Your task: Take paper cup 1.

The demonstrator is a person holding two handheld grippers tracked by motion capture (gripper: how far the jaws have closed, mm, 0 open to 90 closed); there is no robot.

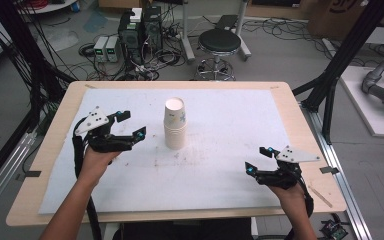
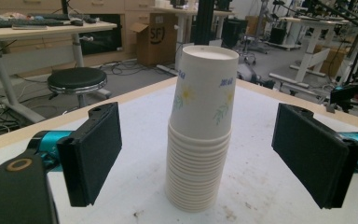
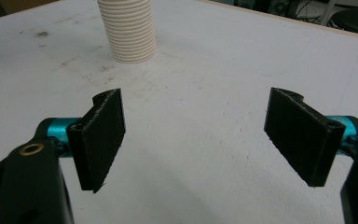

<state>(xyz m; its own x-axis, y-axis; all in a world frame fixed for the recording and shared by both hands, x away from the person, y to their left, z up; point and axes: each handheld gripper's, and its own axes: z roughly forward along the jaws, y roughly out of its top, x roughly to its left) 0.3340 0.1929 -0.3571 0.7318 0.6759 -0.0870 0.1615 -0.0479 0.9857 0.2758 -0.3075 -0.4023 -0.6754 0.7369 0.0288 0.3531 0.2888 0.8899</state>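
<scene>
1. High view: a stack of paper cups (image 1: 175,124) stands upright near the centre of the frame, on a white sheet (image 1: 220,165) that covers a pale wooden table (image 1: 300,145). The print on the top cup is too small to read here. The left gripper (image 1: 131,125) sits at centre left, just beside the stack, jaws spread and not touching it. The right gripper (image 1: 258,161) is at lower right, well apart from the stack, jaws also spread with nothing between them. Each carries a grey three-cornered plate. A round black stool (image 1: 219,42) stands beyond the table at upper centre, among tangled cables on the floor.

2. Left gripper view: the stack fills the middle of the frame between the two flat black pads (image 2: 93,151), clear of both. The top cup is smooth white with yellow flowers, green leaves and small blue writing, too blurred to read. Below it the rolled rims form tight ridges. A brown cardboard box (image 2: 154,39) at upper centre bears the letters "SF".

3. Right gripper view: the released jaws frame bare, scuffed white sheet. Only the ribbed lower part of the stack shows at upper left; its top is cut off by the frame edge.
</scene>
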